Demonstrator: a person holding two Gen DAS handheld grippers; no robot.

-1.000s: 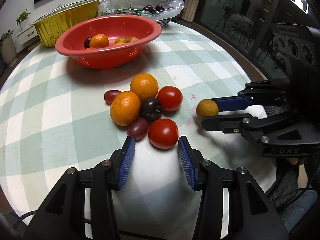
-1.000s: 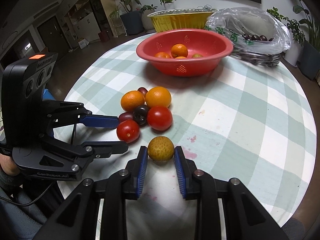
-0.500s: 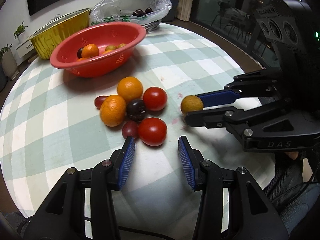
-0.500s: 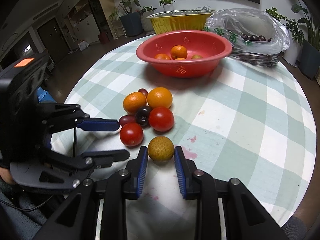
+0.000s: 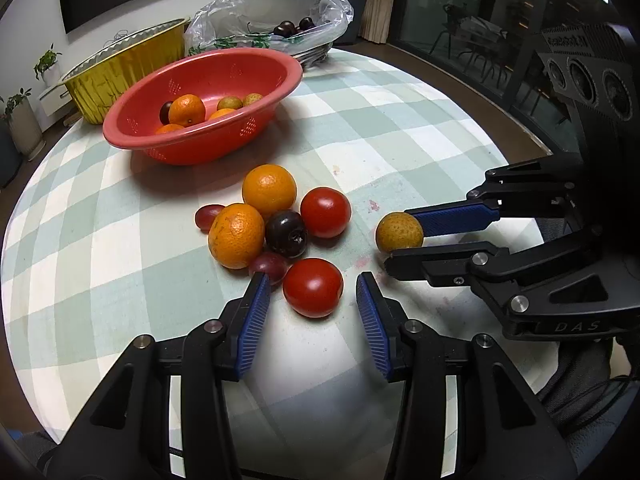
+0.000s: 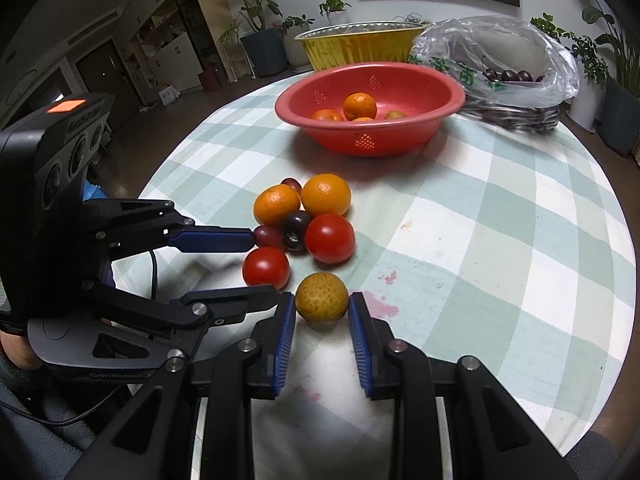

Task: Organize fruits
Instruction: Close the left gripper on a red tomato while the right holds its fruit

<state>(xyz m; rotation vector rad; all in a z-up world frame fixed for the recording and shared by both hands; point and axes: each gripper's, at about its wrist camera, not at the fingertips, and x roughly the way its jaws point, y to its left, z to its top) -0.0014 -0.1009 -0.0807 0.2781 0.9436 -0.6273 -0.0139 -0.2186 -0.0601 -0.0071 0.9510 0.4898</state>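
Right gripper (image 6: 322,310) clamps a speckled yellow fruit (image 6: 322,297); left gripper (image 5: 312,304), just narrowing, brackets a tomato (image 5: 313,287) unpinched. Perhaps five fruits occupy the red bowl (image 5: 256,60) at eleven o'clock; seven await.

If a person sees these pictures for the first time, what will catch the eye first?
Probably the bright pile of oranges and tomatoes in the middle of the checked tablecloth. Behind it stands a red bowl holding more fruit. In front, the right claw is shut on a small yellow fruit.
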